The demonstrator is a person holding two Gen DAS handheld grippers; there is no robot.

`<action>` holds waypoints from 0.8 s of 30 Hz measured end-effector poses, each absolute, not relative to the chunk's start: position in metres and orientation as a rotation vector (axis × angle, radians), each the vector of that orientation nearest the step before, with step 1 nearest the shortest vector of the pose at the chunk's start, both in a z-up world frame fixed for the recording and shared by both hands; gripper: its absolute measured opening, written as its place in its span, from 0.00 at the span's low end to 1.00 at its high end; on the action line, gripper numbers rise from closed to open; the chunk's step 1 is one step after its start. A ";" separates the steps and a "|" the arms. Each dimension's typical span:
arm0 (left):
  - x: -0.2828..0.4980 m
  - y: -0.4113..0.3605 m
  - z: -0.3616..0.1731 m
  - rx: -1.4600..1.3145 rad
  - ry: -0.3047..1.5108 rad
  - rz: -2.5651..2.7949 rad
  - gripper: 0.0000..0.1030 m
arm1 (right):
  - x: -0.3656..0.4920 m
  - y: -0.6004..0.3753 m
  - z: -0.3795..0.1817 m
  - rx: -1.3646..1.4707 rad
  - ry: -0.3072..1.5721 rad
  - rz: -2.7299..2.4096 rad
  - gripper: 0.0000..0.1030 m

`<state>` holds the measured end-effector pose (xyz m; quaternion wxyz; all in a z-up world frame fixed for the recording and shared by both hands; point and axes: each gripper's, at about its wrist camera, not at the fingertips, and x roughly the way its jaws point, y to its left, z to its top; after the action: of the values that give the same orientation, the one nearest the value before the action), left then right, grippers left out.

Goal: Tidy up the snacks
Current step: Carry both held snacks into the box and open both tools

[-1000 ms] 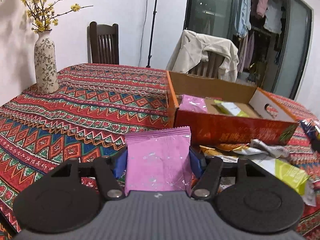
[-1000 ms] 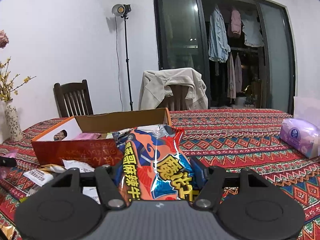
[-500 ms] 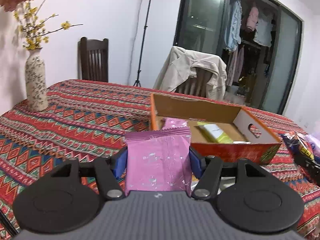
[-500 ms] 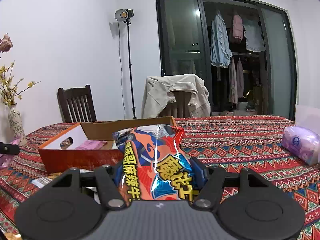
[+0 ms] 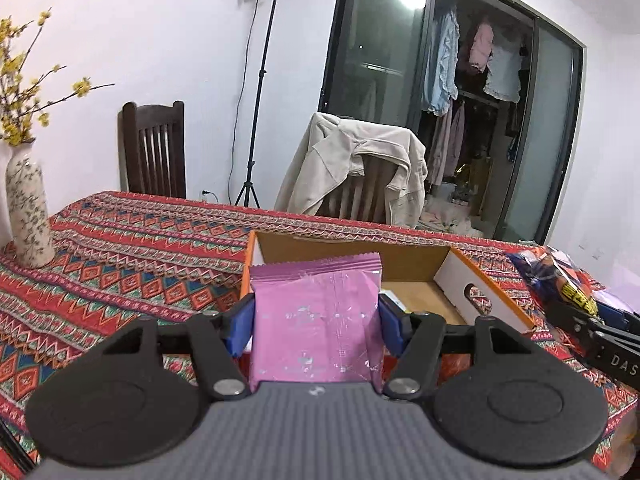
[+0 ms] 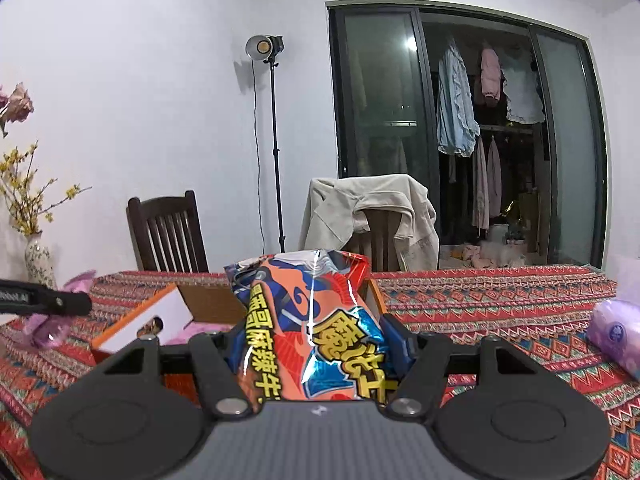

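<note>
While its blue pads pinch a pink packet (image 5: 316, 320) upright, the left claw (image 5: 316, 326) hangs above the open cardboard box (image 5: 460, 276) on the patterned tabletop (image 5: 140, 264). The right claw (image 6: 314, 344) grips an orange-and-blue snack bag (image 6: 308, 320) beside that box.

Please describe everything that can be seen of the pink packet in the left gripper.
The pink packet is a flat, roughly rectangular pouch of shiny foil-like film, plain pink with small silvery scuffs and creases and no readable print. Its top edge is a crimped seal band. It stands upright, its face toward the camera, clamped at both side edges by the blue pads of the left gripper. Its lower edge is hidden behind the gripper body. Nothing else touches it; the open cardboard box lies behind it.
</note>
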<state>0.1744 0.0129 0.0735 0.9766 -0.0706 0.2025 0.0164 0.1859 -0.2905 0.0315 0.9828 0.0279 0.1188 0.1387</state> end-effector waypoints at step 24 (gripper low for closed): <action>0.280 0.005 0.054 -0.191 0.437 0.048 0.62 | 0.291 -0.249 0.020 0.075 0.289 0.262 0.62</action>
<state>0.2800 0.0049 0.0537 0.9714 -0.0947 0.2164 0.0238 0.2912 -0.2486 0.0205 0.9804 0.0371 0.1433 0.1299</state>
